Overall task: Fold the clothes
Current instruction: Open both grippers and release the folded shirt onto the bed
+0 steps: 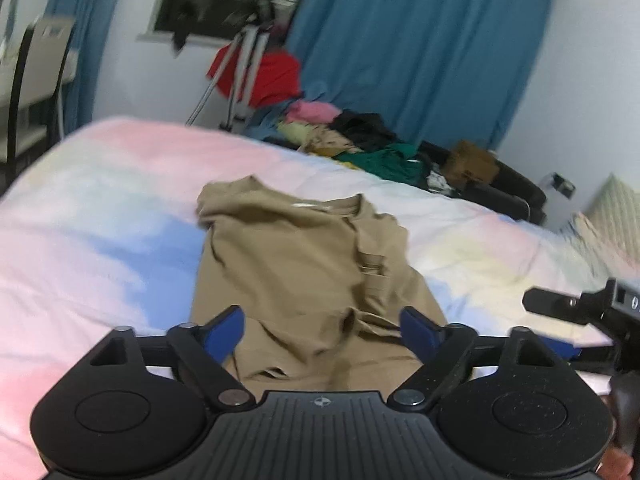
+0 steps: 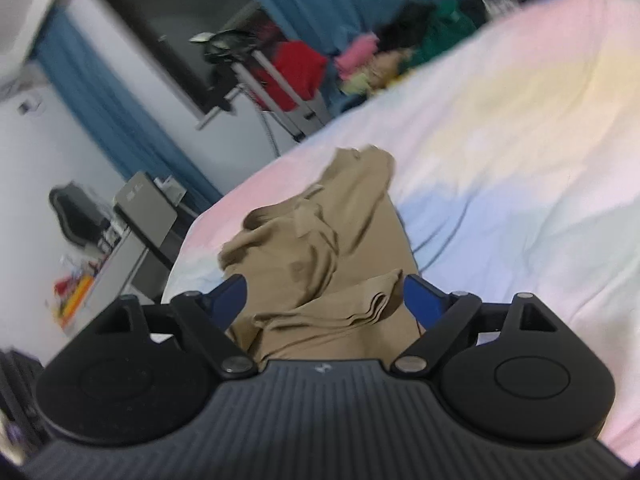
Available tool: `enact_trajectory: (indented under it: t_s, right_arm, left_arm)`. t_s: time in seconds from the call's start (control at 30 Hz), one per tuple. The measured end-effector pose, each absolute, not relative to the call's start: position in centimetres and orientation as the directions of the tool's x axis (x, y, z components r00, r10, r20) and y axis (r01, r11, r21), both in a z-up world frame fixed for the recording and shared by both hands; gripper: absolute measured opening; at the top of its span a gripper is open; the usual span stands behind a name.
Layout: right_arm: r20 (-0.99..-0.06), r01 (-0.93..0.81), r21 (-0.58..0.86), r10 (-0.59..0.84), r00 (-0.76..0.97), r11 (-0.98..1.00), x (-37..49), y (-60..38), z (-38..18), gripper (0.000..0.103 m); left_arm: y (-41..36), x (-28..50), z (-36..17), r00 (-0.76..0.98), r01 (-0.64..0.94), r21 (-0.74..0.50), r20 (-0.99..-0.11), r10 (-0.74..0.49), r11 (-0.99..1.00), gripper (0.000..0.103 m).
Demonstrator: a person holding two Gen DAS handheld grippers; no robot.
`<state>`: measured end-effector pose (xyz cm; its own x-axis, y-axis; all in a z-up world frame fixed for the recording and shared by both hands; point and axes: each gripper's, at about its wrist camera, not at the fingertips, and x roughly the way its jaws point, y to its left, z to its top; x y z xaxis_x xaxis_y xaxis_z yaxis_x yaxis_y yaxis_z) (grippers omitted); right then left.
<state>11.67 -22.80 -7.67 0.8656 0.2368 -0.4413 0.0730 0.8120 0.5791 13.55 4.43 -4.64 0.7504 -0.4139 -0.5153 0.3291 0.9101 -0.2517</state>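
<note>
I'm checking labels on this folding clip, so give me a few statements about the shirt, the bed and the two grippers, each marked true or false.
1. The tan shirt lies on the pastel bedspread. True.
2. The left gripper is clamped shut on the shirt. False: its jaws stand wide apart, the cloth loose between them.
3. The right gripper is open. True.
4. The curtains behind the bed are red. False: they are blue.
5. A pile of mixed clothes sits at the far side of the bed. True.
6. The shirt is folded into a neat flat rectangle. False: it is rumpled and bunched.
</note>
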Motion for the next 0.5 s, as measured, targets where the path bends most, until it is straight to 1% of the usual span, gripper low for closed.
enact_trajectory:
  t_s: [0.03,0.2,0.33,0.5]
  right_arm:
    - [-0.432,0.056,0.552,0.228,0.873,0.832,10.9,-22.4,-7.1,0.087]
    - [-0.387,-0.004,0.383,0.164,0.907,0.924,7.6,-19.9,-5.7,0.087]
    - [-0.370,-0.006,0.337,0.138,0.919,0.942,6.9,-18.9,-5.7,0.087]
    - [-0.347,-0.001,0.293,0.107,0.932,0.956,6.6,-18.0,-5.7,0.087]
  left_arm:
    - [4.3,12.6,-4.3,0.759,0.337,-0.235,-0.504,-0.411,0.911,0.097]
    - [3.8,8.1,-2.6,0.805,0.356,-0.149,-0.452,-0.384,0.922,0.103]
    - [4.1,5.7,-2.1,0.839,0.336,-0.100,-0.421,-0.346,0.937,0.103]
    - [4.9,5.0,-2.2,0.843,0.301,-0.122,-0.429,-0.324,0.946,0.103]
